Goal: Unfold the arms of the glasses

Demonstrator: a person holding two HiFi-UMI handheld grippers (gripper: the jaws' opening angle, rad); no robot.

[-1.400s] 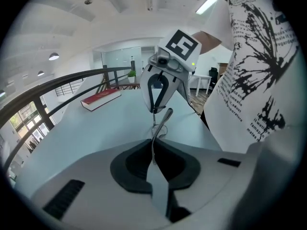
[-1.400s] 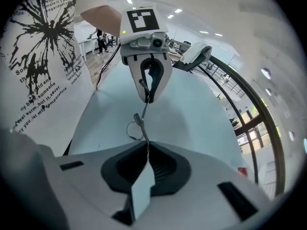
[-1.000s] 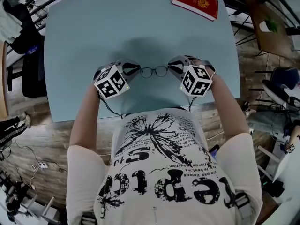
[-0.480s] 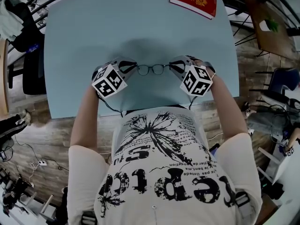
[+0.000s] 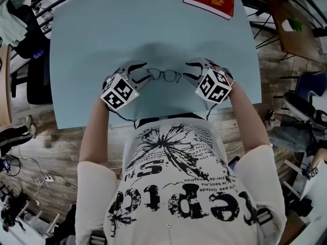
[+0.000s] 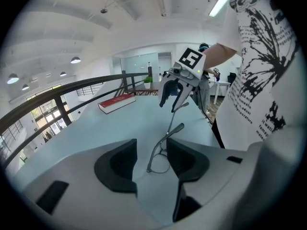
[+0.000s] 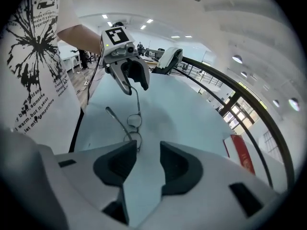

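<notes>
- Pale blue surface (image 5: 102,40): we find the glasses (image 5: 164,75) lying near its front edge.
- Left hand-held gripper (image 5: 138,72): jaws apart, just opened; one lens end lies between them, unpressed.
- Right hand-held gripper (image 5: 191,70): jaws apart, just opened; the other lens sits just beside its tips.
- Both forearms converge, the grippers tilted downward and facing each other.

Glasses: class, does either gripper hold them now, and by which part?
Nothing is held. The left gripper and right gripper have just opened their jaws; the glasses lie on the table, one frame end between each open pair, pads not pressing.
</notes>
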